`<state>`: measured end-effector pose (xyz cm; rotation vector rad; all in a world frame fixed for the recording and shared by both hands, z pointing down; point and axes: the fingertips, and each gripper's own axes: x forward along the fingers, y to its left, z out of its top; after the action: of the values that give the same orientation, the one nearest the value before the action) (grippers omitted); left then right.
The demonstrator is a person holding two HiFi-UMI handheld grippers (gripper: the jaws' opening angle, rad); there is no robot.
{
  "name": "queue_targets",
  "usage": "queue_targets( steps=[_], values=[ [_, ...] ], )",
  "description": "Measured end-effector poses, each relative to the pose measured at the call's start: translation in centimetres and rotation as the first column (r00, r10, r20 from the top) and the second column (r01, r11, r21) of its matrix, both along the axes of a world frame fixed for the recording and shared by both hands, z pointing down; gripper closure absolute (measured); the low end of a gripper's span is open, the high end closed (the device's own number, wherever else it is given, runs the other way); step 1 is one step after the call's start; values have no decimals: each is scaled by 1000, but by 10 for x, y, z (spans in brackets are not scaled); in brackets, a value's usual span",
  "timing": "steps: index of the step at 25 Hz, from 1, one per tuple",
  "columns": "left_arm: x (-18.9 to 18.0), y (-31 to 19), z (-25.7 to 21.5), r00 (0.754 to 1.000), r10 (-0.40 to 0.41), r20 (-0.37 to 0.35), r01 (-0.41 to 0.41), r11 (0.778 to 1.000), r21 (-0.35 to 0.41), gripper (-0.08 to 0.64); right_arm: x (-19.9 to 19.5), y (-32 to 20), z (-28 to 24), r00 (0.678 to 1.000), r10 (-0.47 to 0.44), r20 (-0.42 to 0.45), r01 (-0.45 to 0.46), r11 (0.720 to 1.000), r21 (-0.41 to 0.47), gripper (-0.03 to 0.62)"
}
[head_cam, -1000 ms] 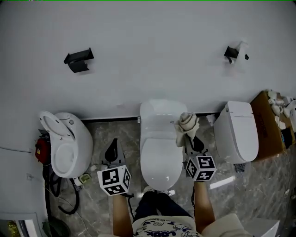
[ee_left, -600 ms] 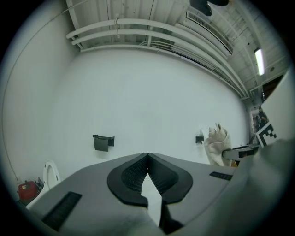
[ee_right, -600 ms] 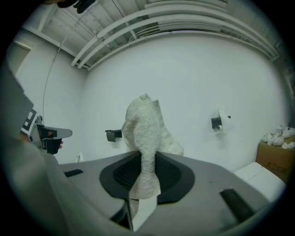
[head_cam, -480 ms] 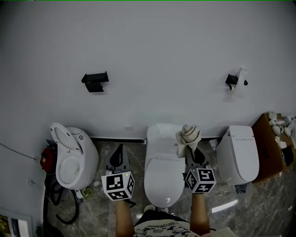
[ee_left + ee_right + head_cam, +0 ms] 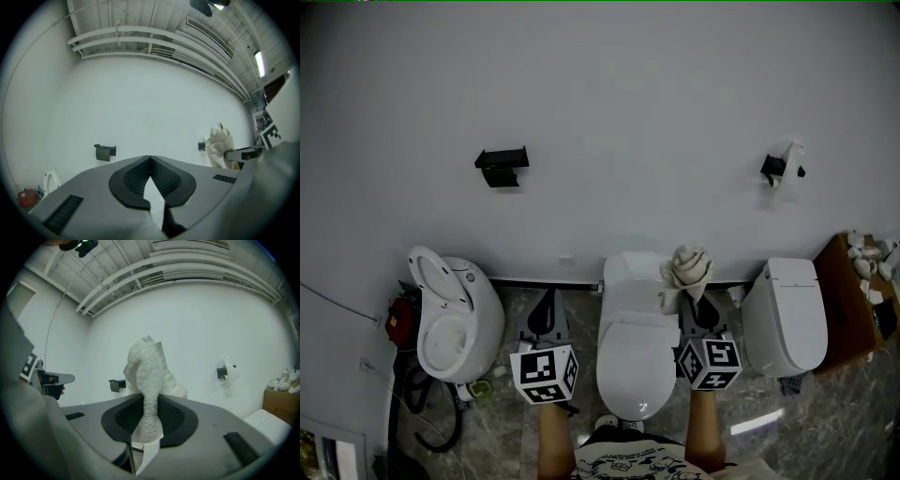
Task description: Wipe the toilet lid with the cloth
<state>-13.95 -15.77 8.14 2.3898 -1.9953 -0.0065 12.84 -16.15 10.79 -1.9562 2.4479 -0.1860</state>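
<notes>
Cloth (image 5: 147, 366) cream, fluffy, bunched upright, pinched in right gripper (image 5: 150, 399)

Left gripper (image 5: 549, 300): grey moulded body, two dark jaws tapering to narrow tips. White cube (image 5: 544, 373) at rear, black square markers on each face.
Right gripper (image 5: 697, 309): same build, own marker cube (image 5: 709, 363).
Left gripper view: pale grey jaw shells, black ribbed pads (image 5: 134, 176), dark slotted grille (image 5: 64, 209) set in shell.
Right gripper view: same black ribbed pads (image 5: 124, 418), same dark slot (image 5: 239, 443).
Person: pale T-shirt (image 5: 628, 464), dark cartoon print and lettering. No sleeves over forearms.
</notes>
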Motion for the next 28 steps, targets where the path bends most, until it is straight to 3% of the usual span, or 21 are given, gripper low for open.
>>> queue_targets(
  steps=[28],
  values=[
    [-2, -6, -3, 999, 36, 1, -36, 999, 8, 557, -3, 3, -11, 1000, 22, -17, -22, 999, 29, 514]
  ],
)
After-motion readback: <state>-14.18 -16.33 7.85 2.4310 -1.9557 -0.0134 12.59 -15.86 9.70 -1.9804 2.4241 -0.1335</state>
